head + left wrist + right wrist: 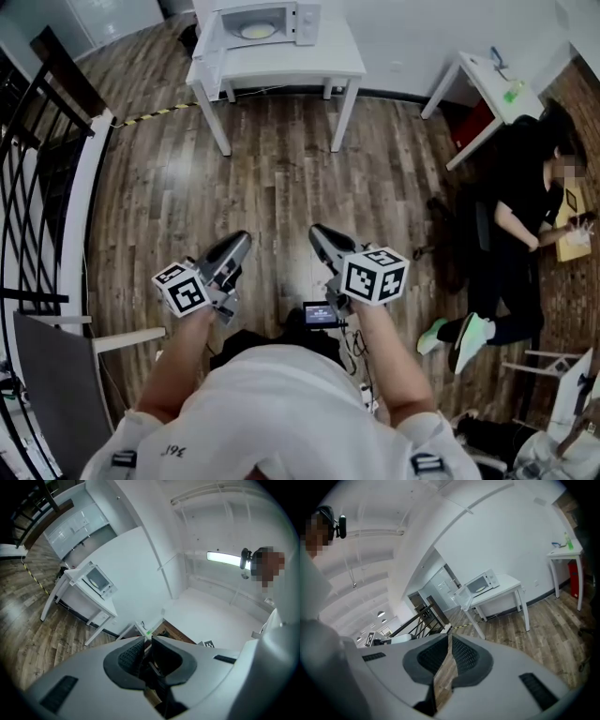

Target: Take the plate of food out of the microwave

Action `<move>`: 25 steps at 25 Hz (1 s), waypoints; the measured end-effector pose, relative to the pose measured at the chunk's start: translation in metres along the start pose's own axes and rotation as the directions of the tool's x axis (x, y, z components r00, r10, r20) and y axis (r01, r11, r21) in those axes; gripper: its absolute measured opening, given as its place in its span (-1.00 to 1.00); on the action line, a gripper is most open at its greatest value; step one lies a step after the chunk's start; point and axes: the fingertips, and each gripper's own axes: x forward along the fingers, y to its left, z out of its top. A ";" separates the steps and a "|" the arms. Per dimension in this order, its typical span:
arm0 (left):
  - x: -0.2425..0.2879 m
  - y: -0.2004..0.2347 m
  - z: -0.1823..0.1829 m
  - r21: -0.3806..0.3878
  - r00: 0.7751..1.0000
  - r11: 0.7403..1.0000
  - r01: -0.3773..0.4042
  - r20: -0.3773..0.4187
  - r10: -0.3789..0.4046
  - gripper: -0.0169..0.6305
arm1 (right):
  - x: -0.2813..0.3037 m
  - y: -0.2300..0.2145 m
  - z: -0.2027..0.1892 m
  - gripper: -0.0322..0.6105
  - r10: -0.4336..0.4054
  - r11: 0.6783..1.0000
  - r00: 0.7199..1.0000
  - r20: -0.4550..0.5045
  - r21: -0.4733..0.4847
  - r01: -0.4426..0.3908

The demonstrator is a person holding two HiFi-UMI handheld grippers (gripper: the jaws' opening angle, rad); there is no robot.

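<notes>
At twelve o'clock a white box microwave (262,23) holding a pale yellow plate of food (257,31) tops a white-painted table (347,61), yellow-and-black striped tape (155,114) crosses the brown-grey wood-plank floor (281,178) at eleven, and the grey plastic left gripper (239,240) and right gripper (319,232) bear black-on-white square markers.

There's the white T-shirt (281,412), short-sleeved, with small dark print on its left sleeve and a black strap buckle (123,459) at each shoulder. Ahead of the shirt, the left gripper (240,238) and right gripper (318,231) are smooth grey shells with dark ribbed pads (129,655). Each carries a white cube (375,275) with black square markers. A small black box (321,314) with a lit screen sits just ahead of the shirt.
</notes>
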 end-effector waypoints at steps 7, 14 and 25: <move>0.042 0.032 0.025 0.003 1.000 1.000 -0.026 -0.015 0.026 -0.81 | 0.032 -0.044 0.035 -0.87 -0.078 0.997 0.997 0.011 0.013 0.078; 0.101 0.092 0.067 0.033 0.998 0.999 -0.022 -0.063 0.024 -0.80 | 0.092 -0.087 0.083 -0.80 -0.147 0.989 0.987 0.060 0.035 0.145; 0.164 0.179 0.170 0.080 0.997 0.996 0.027 -0.073 -0.021 -0.81 | 0.198 -0.133 0.161 -0.80 -0.244 0.969 0.963 0.112 0.079 0.236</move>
